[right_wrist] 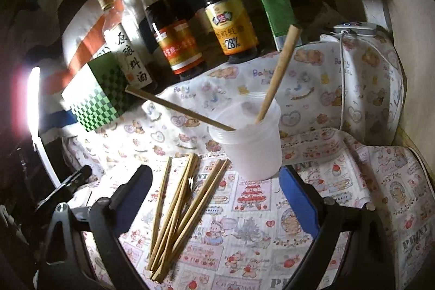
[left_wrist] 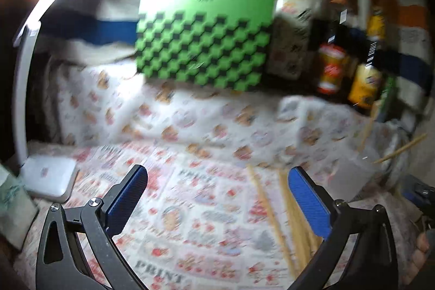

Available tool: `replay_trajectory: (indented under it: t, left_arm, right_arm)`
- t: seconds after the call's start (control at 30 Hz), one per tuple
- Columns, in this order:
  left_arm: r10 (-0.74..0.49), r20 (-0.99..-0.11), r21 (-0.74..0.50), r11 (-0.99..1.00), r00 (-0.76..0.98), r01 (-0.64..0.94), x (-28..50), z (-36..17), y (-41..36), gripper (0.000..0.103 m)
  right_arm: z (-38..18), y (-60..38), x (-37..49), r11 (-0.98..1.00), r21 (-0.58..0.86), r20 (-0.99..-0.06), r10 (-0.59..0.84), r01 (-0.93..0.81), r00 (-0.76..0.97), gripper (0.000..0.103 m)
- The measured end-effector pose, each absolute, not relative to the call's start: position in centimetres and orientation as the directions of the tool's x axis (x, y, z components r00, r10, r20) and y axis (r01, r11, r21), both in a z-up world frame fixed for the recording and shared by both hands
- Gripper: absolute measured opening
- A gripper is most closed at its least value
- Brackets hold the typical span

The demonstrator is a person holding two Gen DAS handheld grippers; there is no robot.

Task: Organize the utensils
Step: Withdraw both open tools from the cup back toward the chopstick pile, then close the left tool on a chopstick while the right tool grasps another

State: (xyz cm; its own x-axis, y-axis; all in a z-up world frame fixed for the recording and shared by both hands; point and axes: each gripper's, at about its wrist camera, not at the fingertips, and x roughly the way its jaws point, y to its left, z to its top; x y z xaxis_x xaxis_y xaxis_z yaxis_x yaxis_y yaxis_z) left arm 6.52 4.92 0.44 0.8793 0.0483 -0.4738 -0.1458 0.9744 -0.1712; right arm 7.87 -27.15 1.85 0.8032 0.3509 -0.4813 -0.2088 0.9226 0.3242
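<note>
The left gripper (left_wrist: 217, 181) hung over the patterned cloth (left_wrist: 190, 222) with its blue pads spread wide and nothing between them. A few chopsticks (left_wrist: 267, 211) lay on the cloth just inside its right finger, though the picture there was too smeared to count them. Behind stood a green checkered box (left_wrist: 204, 37) and a row of sauce bottles (left_wrist: 330, 67), and a white lamp base (left_wrist: 50, 177) sat at the left.

The right gripper (right_wrist: 214, 178) was likewise released, its fingers standing apart and gripping nothing. A loose bundle of chopsticks (right_wrist: 176, 214) lay flat on the cloth between them, fanned slightly and overlapping. Just beyond the bundle stood a cloudy plastic cup (right_wrist: 248, 137), upright, near the right finger's tip. Two chopsticks (right_wrist: 277, 75) were already in the cup, one leaning left over the rim, the other tilted up toward a green carton (right_wrist: 278, 15).
</note>
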Motion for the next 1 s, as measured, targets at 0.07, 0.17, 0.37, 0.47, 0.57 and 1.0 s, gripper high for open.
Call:
replay_trajectory:
  t: [0.07,0.17,0.37,0.47,0.57,1.0]
  left_arm:
    - [0.044,-0.518,-0.197,0.966,0.854,-0.169,7.2,-0.3,5.7,0.103]
    - [0.048,-0.593,-0.214,0.953,0.804,-0.215,8.2,-1.5,6.6,0.103]
    - [-0.020,-0.688,-0.197,0.967,0.726,-0.160,9.5,-3.7,5.5,0.103]
    - [-0.050,-0.728,-0.167,0.980,0.684,-0.107,10.0,-4.8,3.4,0.103]
    - [-0.075,-0.746,-0.133,0.990,0.662,-0.038,9.9,-5.4,1.2,0.103]
    - [-0.112,-0.799,-0.088,0.994,0.591,0.070,10.0,-6.6,-1.7,0.072]
  right_arm:
    - [1.9,-27.0,7.7,0.922,0.319,-0.475,0.355,-0.219,0.805,0.100]
    - [1.8,-26.7,7.6,0.930,0.300,-0.478,0.340,-0.213,0.810,0.101]
    - [1.7,-26.3,7.7,0.939,0.272,-0.495,0.324,-0.211,0.806,0.101]
    - [1.6,-26.4,7.8,0.942,0.269,-0.502,0.315,-0.201,0.806,0.101]
    - [1.6,-26.3,7.9,0.939,0.272,-0.507,0.325,-0.209,0.798,0.101]
    - [1.6,-25.3,7.5,0.956,0.196,-0.513,0.288,-0.217,0.809,0.101]
